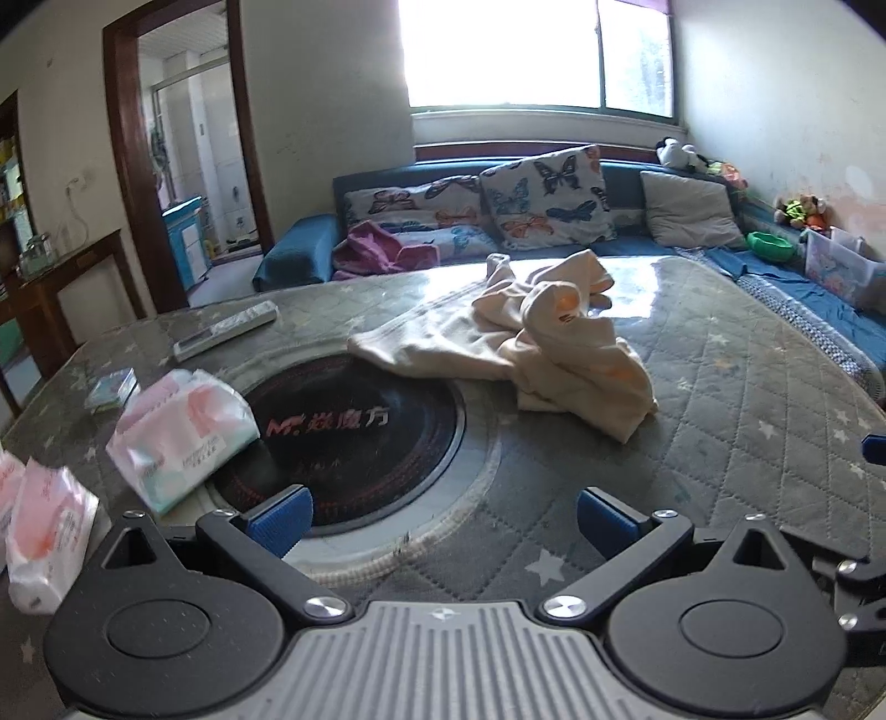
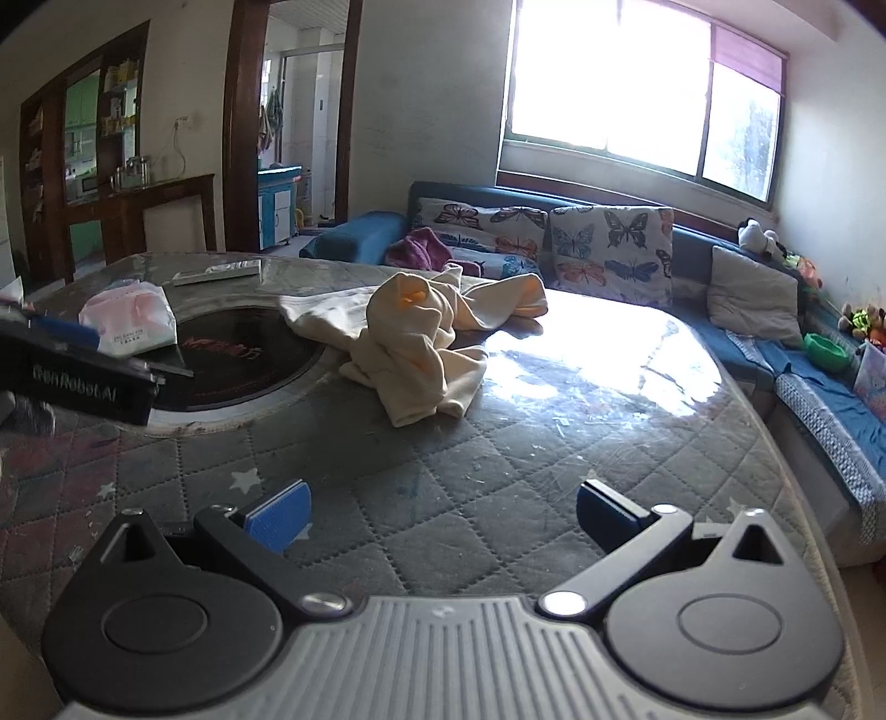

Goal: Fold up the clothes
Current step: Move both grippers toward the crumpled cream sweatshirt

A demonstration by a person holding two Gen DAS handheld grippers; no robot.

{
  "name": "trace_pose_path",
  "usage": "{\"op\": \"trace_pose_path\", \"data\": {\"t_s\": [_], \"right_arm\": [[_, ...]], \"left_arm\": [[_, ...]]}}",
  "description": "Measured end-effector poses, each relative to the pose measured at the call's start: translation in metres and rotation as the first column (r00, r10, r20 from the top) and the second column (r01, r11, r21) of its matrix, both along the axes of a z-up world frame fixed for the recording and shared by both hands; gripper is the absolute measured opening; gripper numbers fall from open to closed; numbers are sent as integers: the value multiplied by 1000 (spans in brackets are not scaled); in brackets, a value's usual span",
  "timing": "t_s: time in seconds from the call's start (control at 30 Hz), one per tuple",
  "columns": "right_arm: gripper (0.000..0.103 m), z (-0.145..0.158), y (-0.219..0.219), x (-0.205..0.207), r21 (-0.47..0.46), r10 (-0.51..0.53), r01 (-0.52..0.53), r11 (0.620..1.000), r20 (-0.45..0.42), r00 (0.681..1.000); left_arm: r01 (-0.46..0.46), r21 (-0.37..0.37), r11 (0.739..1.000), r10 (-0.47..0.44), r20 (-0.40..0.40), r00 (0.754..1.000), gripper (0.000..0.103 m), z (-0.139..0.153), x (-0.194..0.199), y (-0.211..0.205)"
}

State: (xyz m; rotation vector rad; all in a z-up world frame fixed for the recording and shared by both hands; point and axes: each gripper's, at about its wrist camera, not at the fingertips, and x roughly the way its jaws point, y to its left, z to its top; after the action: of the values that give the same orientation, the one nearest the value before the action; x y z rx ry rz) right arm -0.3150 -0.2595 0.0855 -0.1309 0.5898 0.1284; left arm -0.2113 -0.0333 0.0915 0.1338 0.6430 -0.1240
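Bright living room, with a blown-out window [image 1: 531, 52] across the top of the frame and a doorway [image 1: 183, 149] at upper left. Below the window, a blue sofa [image 1: 299, 255] wrapping the far and right edges, stacked with butterfly-print cushions [image 1: 548, 194], one plain grey cushion [image 1: 689, 207] and a purple cloth [image 1: 382, 249]. Filling the lower two thirds, a round table [image 1: 747, 399] under grey quilted star-print fabric with a glossy clear cover, sun glare at its far side. Left of centre in the left wrist view, a black round hob [image 1: 360, 437] sunk into the table, red lettering on it. At centre frame, a crumpled cream garment [image 1: 531, 354] heaped on the table, one flat edge lapping over the hob's far rim, orange print showing in the folds; well apart from both grippers. At left, a tissue pack [image 1: 177, 437] overlapping the hob's left edge, a second pack [image 1: 47, 543] at the lower left border, a remote control [image 1: 224, 329] farther back.

At bottom of the left wrist view, left gripper [image 1: 440, 515] spread wide, blue pads [image 1: 282, 523] apart, nothing between them, hovering over the hob's near rim. At bottom of the right wrist view, right gripper [image 2: 443, 515] likewise spread and empty above bare quilted cover.
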Motion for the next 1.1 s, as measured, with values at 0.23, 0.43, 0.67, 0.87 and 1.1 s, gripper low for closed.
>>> {"op": "trace_pose_path", "data": {"t_s": [0.23,0.43,0.67,0.87,1.1], "right_arm": [[103,-3,1,20,-2,19,-19,1000,-20,1000],[102,0,-3,41,-1,21,-21,1000,-32,999],[100,3,-4,63,-9,40,-40,999,-43,998],[97,5,-4,84,-22,51,-53,998,-53,997],[93,7,-4,107,-7,58,-58,998,-54,997]], "left_arm": [[11,-10,1000,-11,-45,999,103,-5,28,1],[-1,-39,999,-2,-90,996,103,-15,53,-2],[-3,-26,1000,0,-110,994,103,-19,73,-4],[2,-17,1000,-3,-108,994,103,-14,87,-5],[3,8,1000,-2,-96,995,103,-9,102,-10]]}}
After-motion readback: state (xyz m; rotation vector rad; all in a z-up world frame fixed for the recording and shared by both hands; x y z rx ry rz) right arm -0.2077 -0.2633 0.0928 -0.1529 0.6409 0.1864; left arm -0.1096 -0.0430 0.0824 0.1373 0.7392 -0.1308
